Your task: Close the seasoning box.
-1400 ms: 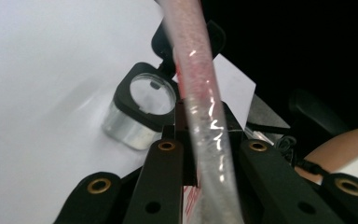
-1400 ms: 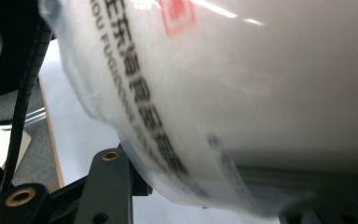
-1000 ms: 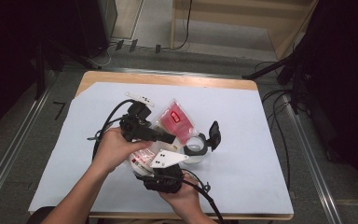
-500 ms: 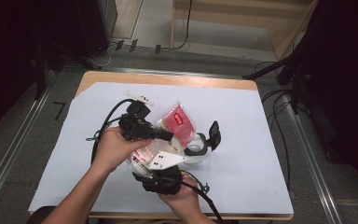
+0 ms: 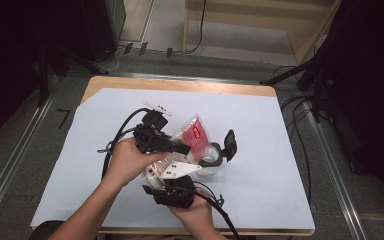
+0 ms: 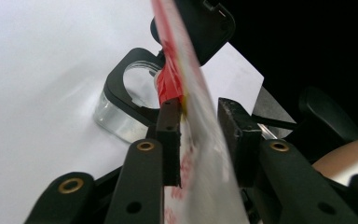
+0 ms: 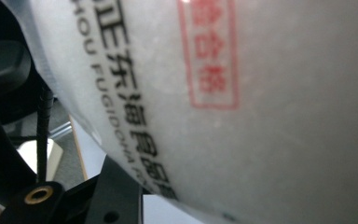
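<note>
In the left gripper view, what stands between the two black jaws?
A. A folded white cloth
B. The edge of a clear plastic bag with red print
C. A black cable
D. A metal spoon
B: in the left gripper view the thin plastic bag, with a red patch at its upper part, runs up between the jaws of the left gripper.
</note>
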